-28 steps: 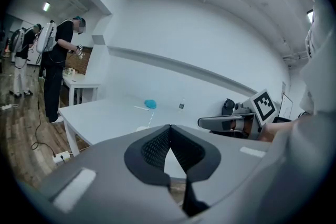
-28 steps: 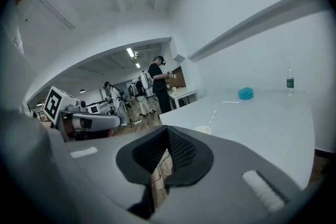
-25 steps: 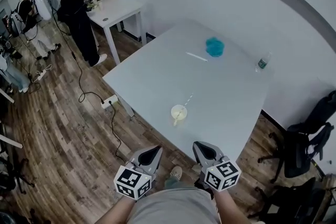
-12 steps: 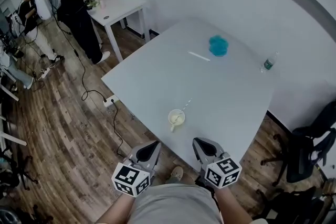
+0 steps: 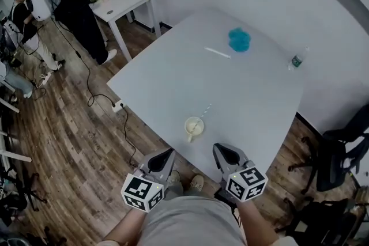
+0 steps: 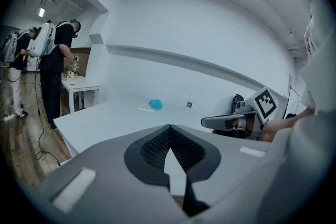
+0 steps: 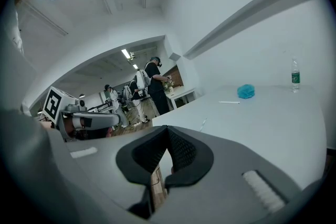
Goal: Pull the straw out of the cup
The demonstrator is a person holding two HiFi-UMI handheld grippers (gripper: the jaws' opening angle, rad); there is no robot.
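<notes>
Both grippers hang short of the table's (image 5: 173,75) near edge, and neither has reached the work. The left gripper (image 5: 163,159) has its jaws closed tip to tip with nothing in them, and the right gripper (image 5: 223,154) is the same. The cup (image 5: 194,126) stands just ahead of them, about midway between the two and close to that edge. What looks like the straw (image 5: 206,109) leans out over the cup's far rim, pointing away from both grippers; it is too thin to make out well.

To my eye the step is the approach. I'd open both jaws first, bring the left one in from its own side to grip and steady the cup, then pinch the straw with the right one close above the rim and draw it along its own lean, not straight up. That light cup so near the edge could tip or slide off if left unsteadied
</notes>
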